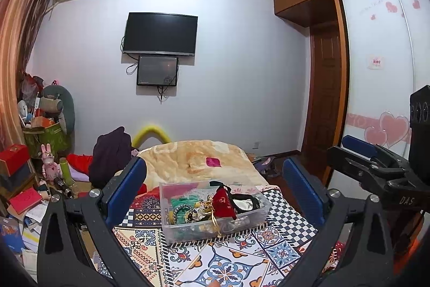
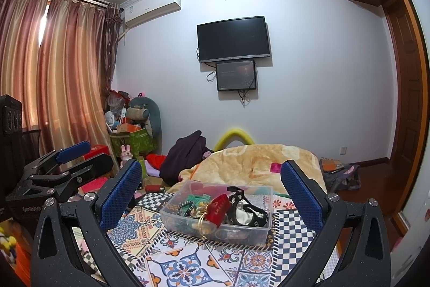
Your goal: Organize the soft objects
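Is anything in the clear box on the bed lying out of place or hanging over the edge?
Yes. A gold cord tied to the red pouch trails over the front wall of the clear box. The black strap is bunched loosely on top. Nothing looks spilled or damaged.

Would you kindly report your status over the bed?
Left gripper open, empty. Right gripper open, empty. Clear bin of soft items ahead on patterned cloth. Path unobstructed.

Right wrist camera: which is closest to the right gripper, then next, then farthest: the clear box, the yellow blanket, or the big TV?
1. Clear box, just ahead of the right gripper.
2. Yellow blanket, behind the box.
3. Big TV, up on the far wall.
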A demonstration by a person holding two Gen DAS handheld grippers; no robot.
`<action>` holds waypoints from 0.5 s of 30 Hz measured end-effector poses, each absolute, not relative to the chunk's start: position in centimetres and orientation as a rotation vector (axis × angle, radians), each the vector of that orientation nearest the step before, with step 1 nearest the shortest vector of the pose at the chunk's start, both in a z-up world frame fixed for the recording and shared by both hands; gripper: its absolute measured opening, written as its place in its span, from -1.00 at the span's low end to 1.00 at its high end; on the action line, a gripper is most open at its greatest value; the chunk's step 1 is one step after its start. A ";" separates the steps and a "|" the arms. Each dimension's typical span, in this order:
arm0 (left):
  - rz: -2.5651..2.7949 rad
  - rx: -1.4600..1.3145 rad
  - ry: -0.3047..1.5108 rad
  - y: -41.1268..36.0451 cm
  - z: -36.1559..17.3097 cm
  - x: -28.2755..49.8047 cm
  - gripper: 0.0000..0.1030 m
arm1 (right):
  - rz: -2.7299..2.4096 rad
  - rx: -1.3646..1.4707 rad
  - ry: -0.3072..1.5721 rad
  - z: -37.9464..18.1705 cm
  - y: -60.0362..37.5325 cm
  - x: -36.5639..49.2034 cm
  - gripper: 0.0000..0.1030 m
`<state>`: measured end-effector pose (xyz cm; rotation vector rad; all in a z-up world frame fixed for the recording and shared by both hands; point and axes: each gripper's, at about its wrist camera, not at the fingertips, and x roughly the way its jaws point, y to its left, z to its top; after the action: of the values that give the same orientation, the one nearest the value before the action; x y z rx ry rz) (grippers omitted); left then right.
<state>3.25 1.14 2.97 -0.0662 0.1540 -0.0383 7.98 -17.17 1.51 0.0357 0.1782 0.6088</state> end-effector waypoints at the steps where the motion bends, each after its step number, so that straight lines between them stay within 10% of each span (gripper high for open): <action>1: -0.041 -0.069 0.157 1.2 3.0 3.3 1.00 | 0.609 0.036 0.179 1.5 -17.2 8.0 1.00; 15: -0.057 -0.052 0.160 0.7 2.9 3.1 1.00 | 0.606 0.033 0.186 1.3 -17.4 8.3 1.00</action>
<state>3.09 0.67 2.87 -0.0523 0.1595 -0.0566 8.29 -17.39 1.35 0.0330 0.1862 0.6060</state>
